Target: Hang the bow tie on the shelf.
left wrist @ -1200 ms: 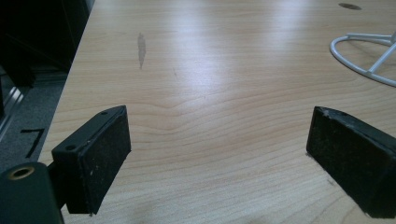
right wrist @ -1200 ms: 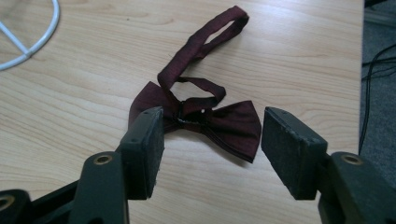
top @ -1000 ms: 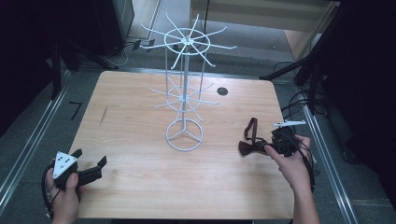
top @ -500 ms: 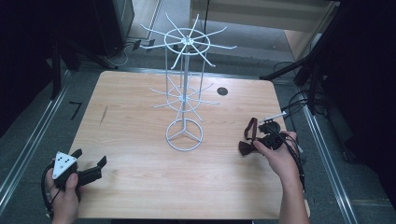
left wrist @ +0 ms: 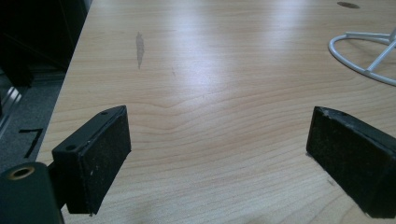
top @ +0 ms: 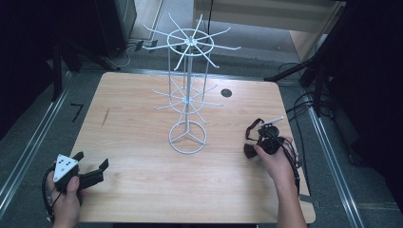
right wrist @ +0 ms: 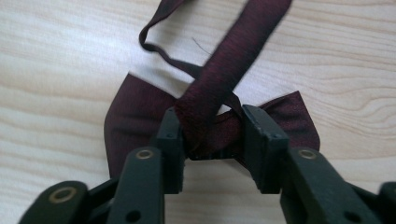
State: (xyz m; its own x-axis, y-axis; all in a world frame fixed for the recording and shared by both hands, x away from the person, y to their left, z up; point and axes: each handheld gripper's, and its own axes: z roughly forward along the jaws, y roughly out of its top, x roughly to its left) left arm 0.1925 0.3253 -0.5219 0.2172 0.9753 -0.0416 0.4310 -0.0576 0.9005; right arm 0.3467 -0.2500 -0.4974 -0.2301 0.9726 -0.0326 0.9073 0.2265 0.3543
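On the right side of the wooden table (top: pixel 142 123), the right gripper (right wrist: pixel 212 133) pinches the middle of a dark red bow tie (right wrist: pixel 135 116), its jaws having just been closing on the cloth, which now sits bunched between the two pads. In the right gripper view the bow's wings spread flat on the wood to either side of the jaws, and the tie's band (right wrist: pixel 233 56) rises from the knot and runs up and away, with a thinner loop of strap curling on the table behind it. From the high view the right gripper (top: pixel 266 142) lies low over the bow tie (top: pixel 250 149) near the table's right edge, well apart from the white wire rack (top: pixel 188 95) that stands upright at the table's middle. The left gripper (top: pixel 90 173) sits at the near left corner, held in the person's left hand (top: pixel 66 199), its jaws spread wide with bare wood between them; in the left gripper view the pads (left wrist: pixel 100 154) stand far apart, and the rack's round base (left wrist: pixel 364 51) shows at the upper right.
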